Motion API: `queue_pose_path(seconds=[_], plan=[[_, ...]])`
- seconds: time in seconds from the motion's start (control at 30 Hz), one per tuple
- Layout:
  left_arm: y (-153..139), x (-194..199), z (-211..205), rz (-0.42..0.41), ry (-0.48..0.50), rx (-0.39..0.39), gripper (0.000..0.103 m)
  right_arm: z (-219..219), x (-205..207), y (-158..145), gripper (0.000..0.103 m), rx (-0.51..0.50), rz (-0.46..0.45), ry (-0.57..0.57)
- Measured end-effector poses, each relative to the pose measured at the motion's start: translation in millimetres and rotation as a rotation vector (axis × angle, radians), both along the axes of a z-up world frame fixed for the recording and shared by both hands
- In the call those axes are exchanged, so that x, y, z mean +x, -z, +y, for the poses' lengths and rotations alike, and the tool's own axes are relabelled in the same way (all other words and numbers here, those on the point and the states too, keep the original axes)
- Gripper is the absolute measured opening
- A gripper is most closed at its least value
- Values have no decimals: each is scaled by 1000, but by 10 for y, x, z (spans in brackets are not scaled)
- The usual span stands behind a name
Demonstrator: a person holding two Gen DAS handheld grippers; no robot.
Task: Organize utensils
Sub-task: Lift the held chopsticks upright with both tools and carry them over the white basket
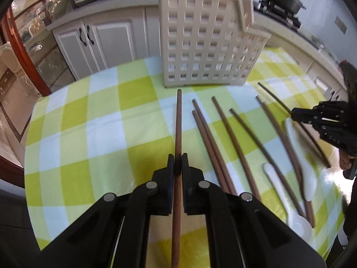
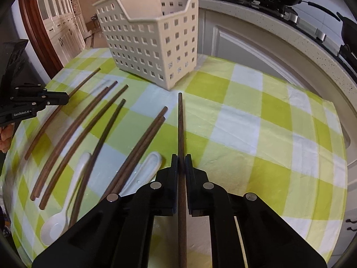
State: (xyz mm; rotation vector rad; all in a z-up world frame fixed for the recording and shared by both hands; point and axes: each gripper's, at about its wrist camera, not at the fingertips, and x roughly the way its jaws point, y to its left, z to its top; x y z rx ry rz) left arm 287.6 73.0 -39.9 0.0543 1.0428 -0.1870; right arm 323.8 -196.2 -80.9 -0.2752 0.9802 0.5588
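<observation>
Beyond both grippers stands the basket [image 2: 154,42], near the table's [image 2: 256,111] far edge; left gripper [image 1: 177,164] and right gripper [image 2: 181,164] each clamp a chopstick [image 1: 178,120] pointing lengthwise toward it.

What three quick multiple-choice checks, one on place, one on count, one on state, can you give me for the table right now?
1. Where does the basket stand relative to the loose chopsticks?
A. Beyond their far tips
B. On top of them
C. Under the tablecloth

2. How many white spoons lie on the tablecloth?
A. None
B. Two
C. Five

3. What is the state of the left gripper?
A. Wide open over bare cloth
B. Shut on a chopstick
C. Shut on a spoon

Answers: 1 A, the basket sits past the chopstick tips, apart from them. 2 B, one spoon lies near the right gripper and another spoon further left. 3 B, its jaws pinch the chopstick running between them.
</observation>
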Motion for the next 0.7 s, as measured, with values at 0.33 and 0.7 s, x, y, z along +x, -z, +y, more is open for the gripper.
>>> queue_pose_path(seconds=[0.33,0.7], plan=[[-503,-418,46,-124,0,-65,6,-186,-206,-502,9,117,-83,35],[-1050,-675,-80,-240,17,-88,6,-327,-442,-1079,9,196,-198,63]])
